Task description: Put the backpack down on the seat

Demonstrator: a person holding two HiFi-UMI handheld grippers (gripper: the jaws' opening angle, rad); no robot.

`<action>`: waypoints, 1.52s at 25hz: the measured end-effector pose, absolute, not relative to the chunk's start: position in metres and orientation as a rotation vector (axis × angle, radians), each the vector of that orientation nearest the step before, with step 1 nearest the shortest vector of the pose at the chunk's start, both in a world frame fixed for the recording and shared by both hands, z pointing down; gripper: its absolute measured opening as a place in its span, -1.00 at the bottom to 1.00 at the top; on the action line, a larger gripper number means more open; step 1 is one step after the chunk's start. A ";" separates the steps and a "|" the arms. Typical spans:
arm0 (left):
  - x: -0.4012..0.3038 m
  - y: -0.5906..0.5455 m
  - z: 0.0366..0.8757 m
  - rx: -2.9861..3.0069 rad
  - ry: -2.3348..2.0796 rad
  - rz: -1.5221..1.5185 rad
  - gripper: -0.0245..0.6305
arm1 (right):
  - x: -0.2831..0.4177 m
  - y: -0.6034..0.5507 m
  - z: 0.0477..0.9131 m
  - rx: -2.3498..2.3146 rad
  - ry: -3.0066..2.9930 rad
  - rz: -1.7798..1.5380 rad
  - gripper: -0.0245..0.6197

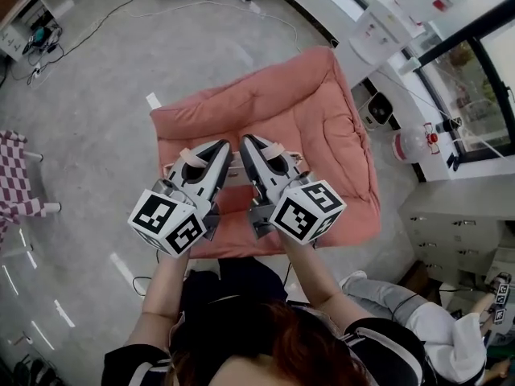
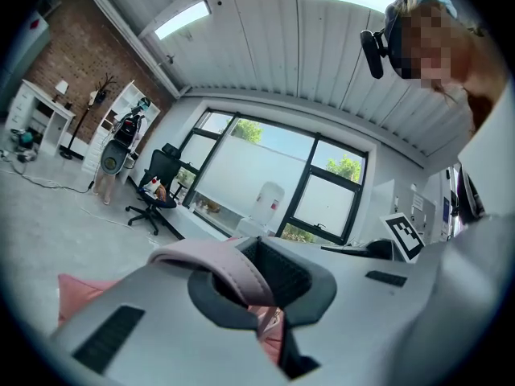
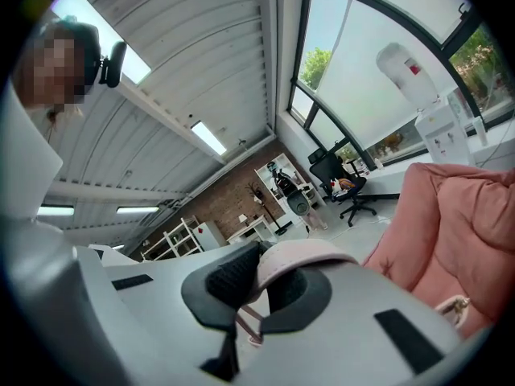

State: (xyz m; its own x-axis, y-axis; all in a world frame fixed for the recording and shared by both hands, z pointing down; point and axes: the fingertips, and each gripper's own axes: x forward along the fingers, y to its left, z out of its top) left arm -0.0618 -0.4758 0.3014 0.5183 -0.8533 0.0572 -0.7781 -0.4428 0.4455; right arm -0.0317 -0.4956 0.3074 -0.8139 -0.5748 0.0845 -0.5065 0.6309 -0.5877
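The seat (image 1: 322, 95) is a low pink padded cushion chair on the grey floor, straight below my hands. My left gripper (image 1: 219, 149) and right gripper (image 1: 251, 145) hang side by side above its front half, pointing away from me. Each is shut on a pale pink backpack strap: one strap (image 2: 221, 268) loops over the left gripper (image 2: 261, 308), the other strap (image 3: 310, 256) over the right gripper (image 3: 241, 300). The strap loops (image 1: 191, 153) also show from above. The backpack's body is hidden beneath the grippers. The seat's pink padding (image 3: 467, 232) fills the right of the right gripper view.
A water dispenser (image 1: 386, 22) and a water jug (image 1: 414, 145) stand right of the seat, with white drawers (image 1: 459, 223) nearer me. A checked chair (image 1: 16, 183) is at the left edge. A person's legs (image 1: 410, 320) are at lower right. Cables cross the far floor.
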 end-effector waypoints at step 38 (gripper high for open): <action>-0.164 -0.535 0.450 2.063 -1.526 -0.241 -0.87 | -0.151 -0.563 0.454 -0.482 2.973 -1.217 -0.81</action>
State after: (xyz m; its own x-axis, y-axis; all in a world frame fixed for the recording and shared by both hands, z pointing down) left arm -0.1637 -0.5353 0.4496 0.3373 -0.9243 0.1784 -0.8241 -0.1983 0.5306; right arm -0.1506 -0.5631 0.4544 -0.9504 -0.2309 0.2085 -0.3108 0.6762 -0.6679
